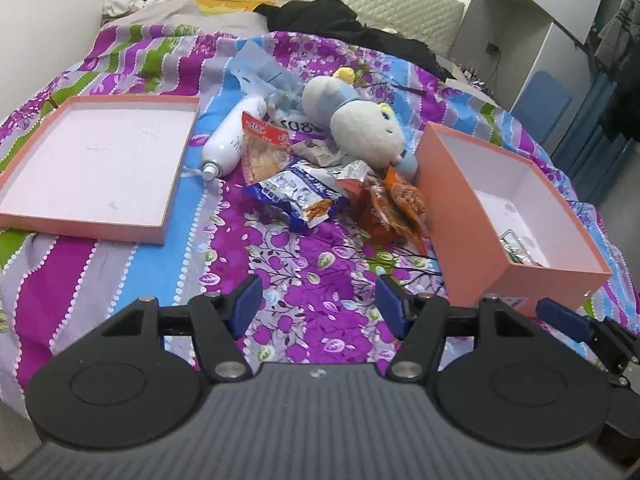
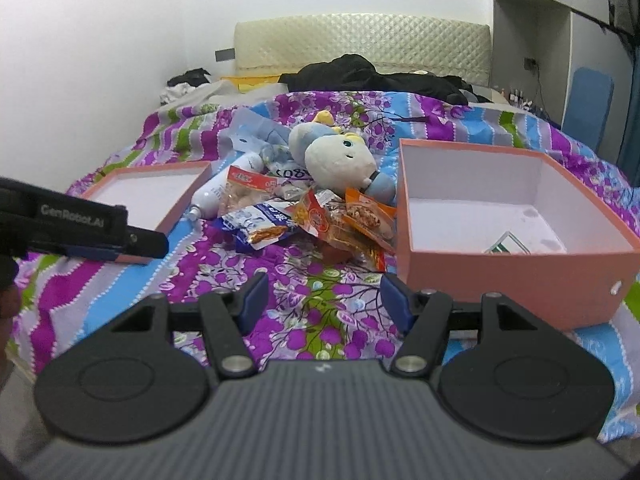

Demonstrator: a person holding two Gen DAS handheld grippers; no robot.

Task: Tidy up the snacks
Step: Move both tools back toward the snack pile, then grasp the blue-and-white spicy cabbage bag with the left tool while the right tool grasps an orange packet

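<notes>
Left gripper (image 1: 318, 305), jaws apart, hovers short of the snack packets (image 1: 320, 196).

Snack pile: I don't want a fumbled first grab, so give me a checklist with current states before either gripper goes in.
1. Left gripper jaws open, nothing between them: ok.
2. Right gripper jaws open, nothing between them: ok.
3. Pink box open, mostly bare inside, one small packet in it: ok.
4. Blue packet lies at the pile's near edge, nothing on it: ok.
5. Pile is snacks only: not ok; a plush toy and a white bottle lie among them.
6. Orange packets overlap; whether one lifts alone: cannot tell.
</notes>
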